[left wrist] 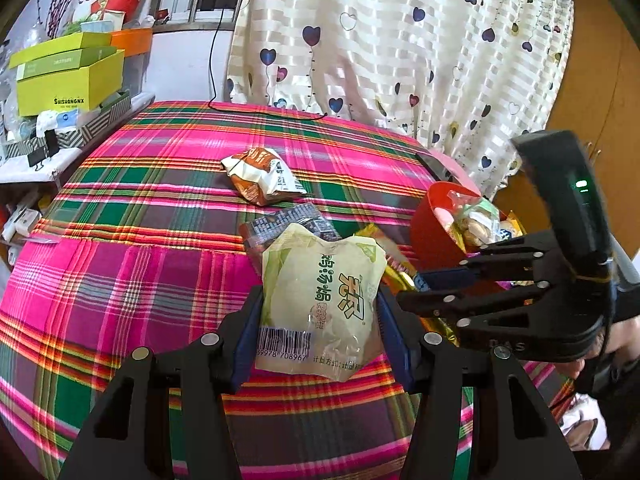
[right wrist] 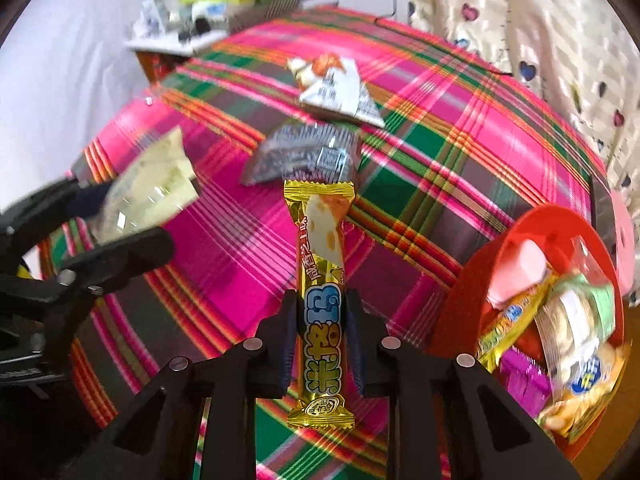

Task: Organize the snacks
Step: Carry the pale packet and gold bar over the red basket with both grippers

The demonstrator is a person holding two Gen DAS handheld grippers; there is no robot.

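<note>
Gold snack bar [right wrist: 320,300], "SHISHANGNX" box [left wrist: 70,80]

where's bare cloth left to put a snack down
Free: the plaid cloth left of the green packet, and the stretch behind the orange-white packet toward the curtain. Crowded: the red basket and the packets beside it.

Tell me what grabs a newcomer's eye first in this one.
The loud pink and green plaid cloth fills both views. Up close, the right tongs pinch a long gold foil snack bar, while the left tongs clamp a pale green plastic snack pouch. At right, a red plastic bowl brims with snacks.
</note>
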